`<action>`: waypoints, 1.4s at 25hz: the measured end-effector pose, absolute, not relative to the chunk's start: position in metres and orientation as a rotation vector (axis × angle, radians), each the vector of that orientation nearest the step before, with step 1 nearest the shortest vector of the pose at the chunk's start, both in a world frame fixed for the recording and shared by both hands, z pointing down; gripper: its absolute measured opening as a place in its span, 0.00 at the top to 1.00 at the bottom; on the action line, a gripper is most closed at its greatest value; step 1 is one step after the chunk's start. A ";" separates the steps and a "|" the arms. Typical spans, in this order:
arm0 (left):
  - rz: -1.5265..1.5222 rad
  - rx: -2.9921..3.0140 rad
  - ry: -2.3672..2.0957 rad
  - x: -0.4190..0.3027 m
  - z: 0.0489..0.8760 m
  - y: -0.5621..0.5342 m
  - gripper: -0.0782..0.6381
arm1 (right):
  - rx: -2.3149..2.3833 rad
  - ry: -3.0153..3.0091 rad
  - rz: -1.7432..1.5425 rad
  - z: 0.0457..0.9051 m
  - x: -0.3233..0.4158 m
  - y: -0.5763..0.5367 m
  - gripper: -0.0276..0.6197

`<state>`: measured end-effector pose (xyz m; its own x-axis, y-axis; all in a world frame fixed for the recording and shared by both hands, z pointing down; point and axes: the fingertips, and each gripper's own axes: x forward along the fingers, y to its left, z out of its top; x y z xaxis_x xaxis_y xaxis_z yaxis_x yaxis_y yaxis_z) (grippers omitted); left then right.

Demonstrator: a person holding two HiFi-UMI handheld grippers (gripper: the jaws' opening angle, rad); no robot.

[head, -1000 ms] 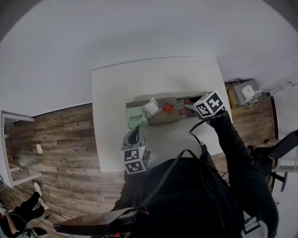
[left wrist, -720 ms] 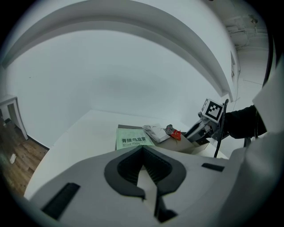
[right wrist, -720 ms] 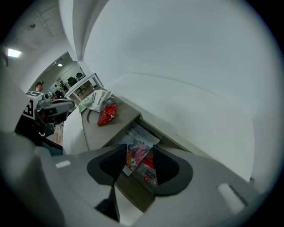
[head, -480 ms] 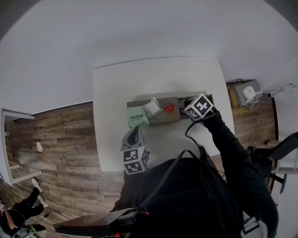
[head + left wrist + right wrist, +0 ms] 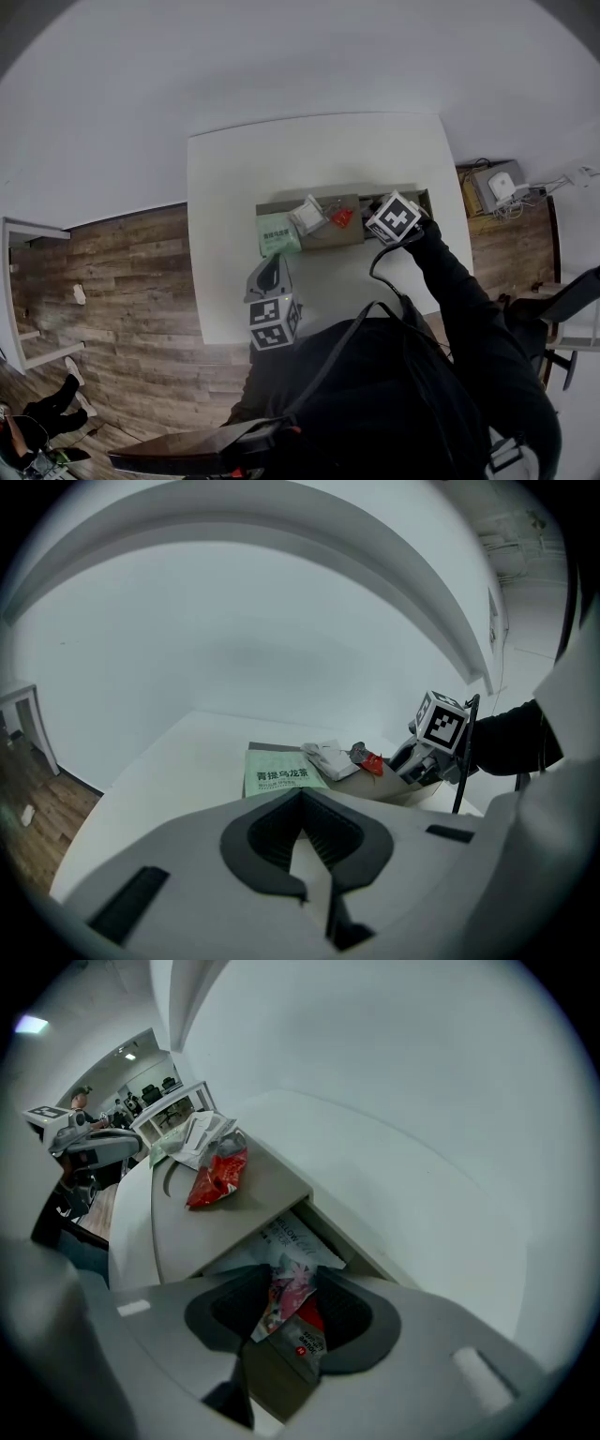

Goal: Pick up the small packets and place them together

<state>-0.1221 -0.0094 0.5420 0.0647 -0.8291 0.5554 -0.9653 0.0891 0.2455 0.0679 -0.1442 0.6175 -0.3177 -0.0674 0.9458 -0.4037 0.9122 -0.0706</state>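
A brown cardboard tray (image 5: 330, 236) lies across the white table (image 5: 234, 169). On it are a green packet (image 5: 277, 233), a white packet (image 5: 307, 216) and a small red packet (image 5: 340, 217). My right gripper (image 5: 382, 221) points steeply down into the tray's right end. In the right gripper view a pink-and-white packet (image 5: 286, 1288) stands between its jaws above a dark packet (image 5: 302, 1342). The jaws have just been closing a little, but the pads do not press on the packet. My left gripper (image 5: 272, 277) hangs open and empty near the table's front edge.
A flat board (image 5: 234, 1213) covers much of the tray and carries the red packet (image 5: 217, 1177). A white printed packet (image 5: 286, 1237) lies in the recess under it. Wood floor (image 5: 112, 281) runs left of the table. A box of devices (image 5: 495, 187) sits at the right.
My right gripper has moved left and down over the tray's right end and rolled somewhat. The left gripper and the packets on the tray have stayed where they were.
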 end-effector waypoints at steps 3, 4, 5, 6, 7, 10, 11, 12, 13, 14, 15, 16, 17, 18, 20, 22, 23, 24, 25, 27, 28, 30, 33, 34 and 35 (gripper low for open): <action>0.300 1.765 -1.791 -0.122 0.542 -0.009 0.89 | 0.342 -1.860 0.350 0.619 0.069 -0.144 0.75; 0.300 1.763 -1.793 -0.123 0.542 -0.009 0.89 | 0.339 -1.854 0.349 0.619 0.070 -0.144 0.78; 0.300 1.762 -1.795 -0.123 0.542 -0.008 0.89 | 0.338 -1.851 0.348 0.619 0.070 -0.143 0.80; 0.299 1.760 -1.797 -0.124 0.542 -0.008 0.89 | 0.337 -1.850 0.350 0.620 0.071 -0.143 0.82; 0.297 1.759 -1.799 -0.125 0.543 -0.007 0.89 | 0.338 -1.850 0.353 0.620 0.071 -0.142 0.83; 0.296 1.753 -1.803 -0.129 0.543 -0.007 0.89 | 0.342 -1.859 0.373 0.619 0.070 -0.142 0.86; 0.296 1.752 -1.803 -0.129 0.542 -0.007 0.89 | 0.344 -1.862 0.379 0.617 0.071 -0.141 0.87; 0.296 1.751 -1.802 -0.129 0.542 -0.007 0.89 | 0.347 -1.865 0.381 0.616 0.072 -0.141 0.87; 0.296 1.753 -1.802 -0.128 0.541 -0.007 0.89 | 0.352 -1.866 0.380 0.614 0.074 -0.142 0.87; 0.296 1.754 -1.801 -0.127 0.541 -0.008 0.89 | 0.358 -1.867 0.378 0.613 0.076 -0.142 0.88; 0.296 1.756 -1.801 -0.127 0.541 -0.008 0.89 | 0.364 -1.866 0.377 0.612 0.078 -0.143 0.88; 0.296 1.757 -1.800 -0.127 0.542 -0.009 0.89 | 0.370 -1.866 0.379 0.612 0.080 -0.144 0.89; 0.295 1.757 -1.799 -0.127 0.542 -0.009 0.89 | 0.376 -1.869 0.384 0.610 0.082 -0.146 0.89; 0.295 1.758 -1.798 -0.127 0.543 -0.009 0.89 | 0.385 -1.876 0.391 0.608 0.084 -0.147 0.89; 0.295 1.757 -1.797 -0.128 0.543 -0.010 0.89 | 0.410 -1.891 0.403 0.602 0.090 -0.151 0.89; 0.296 1.758 -1.797 -0.128 0.543 -0.010 0.89 | 0.433 -1.899 0.400 0.595 0.097 -0.155 0.89; 0.297 1.761 -1.797 -0.127 0.542 -0.010 0.89 | 0.441 -1.902 0.394 0.591 0.100 -0.156 0.89; 0.297 1.764 -1.797 -0.126 0.542 -0.011 0.89 | 0.446 -1.906 0.387 0.587 0.103 -0.157 0.89; 0.297 1.767 -1.795 -0.125 0.542 -0.011 0.89 | 0.451 -1.910 0.383 0.583 0.107 -0.158 0.89; 0.298 1.773 -1.792 -0.123 0.542 -0.012 0.89 | 0.470 -1.913 0.380 0.576 0.115 -0.161 0.89; 0.297 1.775 -1.790 -0.122 0.542 -0.012 0.89 | 0.485 -1.915 0.377 0.573 0.119 -0.163 0.89; 0.296 1.778 -1.788 -0.121 0.542 -0.013 0.89 | 0.520 -1.932 0.364 0.562 0.124 -0.168 0.89; 0.297 1.780 -1.790 -0.122 0.541 -0.013 0.89 | 0.566 -1.983 0.326 0.537 0.122 -0.175 0.89; 0.298 1.781 -1.790 -0.122 0.541 -0.014 0.89 | 0.576 -2.003 0.307 0.528 0.119 -0.177 0.89; 0.298 1.782 -1.790 -0.123 0.541 -0.014 0.89 | 0.582 -2.024 0.287 0.519 0.114 -0.178 0.89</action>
